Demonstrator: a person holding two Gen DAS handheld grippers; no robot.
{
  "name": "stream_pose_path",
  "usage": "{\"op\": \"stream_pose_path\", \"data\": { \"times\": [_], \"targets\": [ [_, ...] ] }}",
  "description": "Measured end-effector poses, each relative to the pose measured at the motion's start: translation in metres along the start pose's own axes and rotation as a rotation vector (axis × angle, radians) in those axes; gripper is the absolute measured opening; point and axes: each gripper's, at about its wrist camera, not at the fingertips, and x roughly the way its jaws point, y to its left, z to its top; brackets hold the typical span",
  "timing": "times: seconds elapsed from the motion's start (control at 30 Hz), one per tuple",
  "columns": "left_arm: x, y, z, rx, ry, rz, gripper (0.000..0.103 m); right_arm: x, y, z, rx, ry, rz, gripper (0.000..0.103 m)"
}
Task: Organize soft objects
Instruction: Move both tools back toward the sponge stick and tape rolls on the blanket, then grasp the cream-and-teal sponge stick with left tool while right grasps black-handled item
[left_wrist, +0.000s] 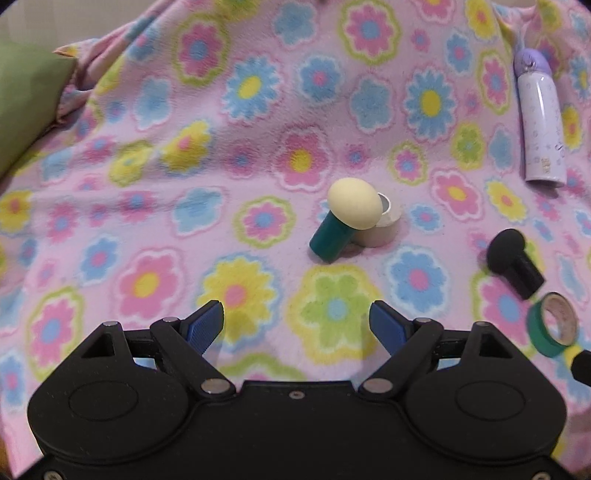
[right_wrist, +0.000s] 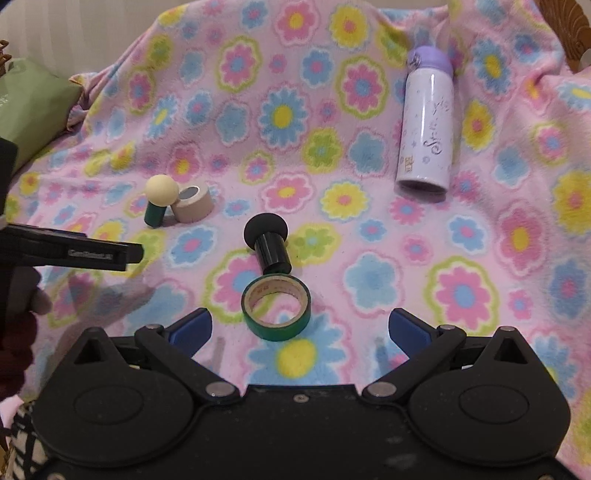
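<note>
A cream sponge puff on a dark green handle leans against a beige tape roll on the floral blanket. A black sponge puff with a black handle lies to its right, next to a green tape roll. My left gripper is open and empty, short of the cream puff. My right gripper is open and empty, just before the green tape roll. The left gripper's side shows in the right wrist view.
A white bottle with a purple cap lies at the back right. A green cushion sits at the left edge. The pink floral blanket covers the whole surface. A wicker edge shows top right.
</note>
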Motion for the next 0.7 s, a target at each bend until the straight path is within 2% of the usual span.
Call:
{"op": "stream_pose_path", "data": {
  "times": [0.33,0.7],
  "targets": [
    [0.032,0.001,0.013,0.028,-0.06,-0.018,0.099,0.029,0.007,0.006,-0.032,0.029,-0.005,0.102],
    [0.043,0.002,0.014,-0.019,-0.078,0.003,0.101,0.057,0.018,0.037,-0.026,-0.012,-0.009,0.102]
  ]
}}
